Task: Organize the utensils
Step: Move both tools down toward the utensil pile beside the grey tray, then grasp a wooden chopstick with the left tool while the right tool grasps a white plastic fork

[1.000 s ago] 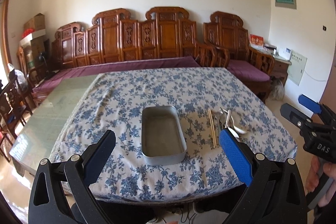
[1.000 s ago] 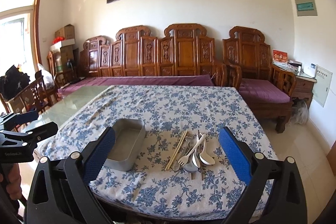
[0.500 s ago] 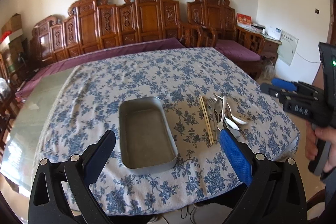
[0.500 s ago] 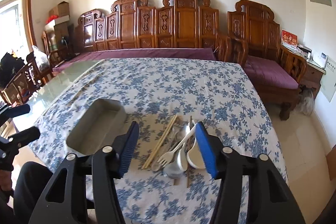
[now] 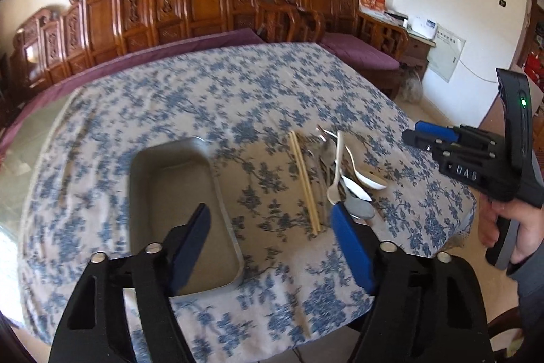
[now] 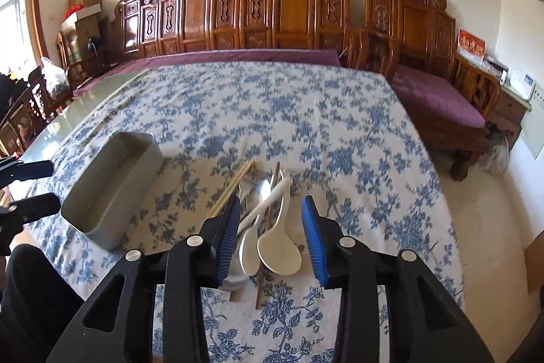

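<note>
A grey metal tray (image 5: 176, 210) (image 6: 112, 186) lies empty on the flowered tablecloth. To its right lies a pile of utensils: wooden chopsticks (image 5: 304, 182) (image 6: 234, 186), white spoons (image 6: 278, 244) (image 5: 370, 179), a white fork and metal spoons (image 5: 358, 210). My left gripper (image 5: 272, 237) is open above the tray's near right corner. My right gripper (image 6: 272, 233) is open, its jaws partly closed in, low over the white spoons. It also shows at the right of the left wrist view (image 5: 431, 135).
The table (image 6: 272, 111) carries a blue flowered cloth; its left part is bare glass (image 6: 68, 121). Carved wooden benches with purple cushions (image 6: 438, 97) stand behind and to the right. Dining chairs (image 6: 20, 118) stand at the left.
Both grippers have moved forward and down toward the table. The right gripper's jaws have narrowed and now hang over the spoons. The left gripper's jaws have also narrowed somewhat.
</note>
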Tool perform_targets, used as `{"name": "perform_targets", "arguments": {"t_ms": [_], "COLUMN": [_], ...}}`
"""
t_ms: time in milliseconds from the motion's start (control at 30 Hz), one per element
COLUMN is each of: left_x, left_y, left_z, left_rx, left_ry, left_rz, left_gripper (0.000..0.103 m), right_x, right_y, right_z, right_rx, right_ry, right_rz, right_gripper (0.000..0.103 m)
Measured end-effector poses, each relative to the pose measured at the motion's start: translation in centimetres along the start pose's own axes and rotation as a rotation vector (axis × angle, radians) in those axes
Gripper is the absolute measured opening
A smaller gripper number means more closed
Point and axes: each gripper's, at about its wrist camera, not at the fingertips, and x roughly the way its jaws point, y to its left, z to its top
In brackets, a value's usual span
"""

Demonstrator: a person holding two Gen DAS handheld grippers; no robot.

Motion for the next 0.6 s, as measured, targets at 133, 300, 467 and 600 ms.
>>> {"name": "perform_targets", "arguments": {"t_ms": [133, 300, 467, 600], "left_x": [3.7, 8.7, 13.5, 15.6], "left_y": [-1.4, -2.7, -3.1, -3.0], "left_z": [0.4, 0.5, 0.6, 0.9], "left_rx": [0.009, 0.006, -0.002, -0.024], "left_ry": [0.054, 0.135, 0.203, 0.231], "left_rz": [-0.038, -0.077, -0.067, -0.08], "left_gripper": [0.057, 0.039, 0.027, 0.023], "right_x": [1.1, 2.9, 4.6, 5.2], "right_y": [-0.7, -2.2, -4.0, -4.3], "right_z": [-0.7, -1.4, -2.3, -2.8], "right_rx": [0.015, 0.052, 0.095, 0.103], "right_ry": [0.025, 0.058, 0.096, 0.111], "right_rz": [0.007, 0.02, 0.031, 0.033], "right_gripper": [0.04, 0.038, 0.037, 0.037]}}
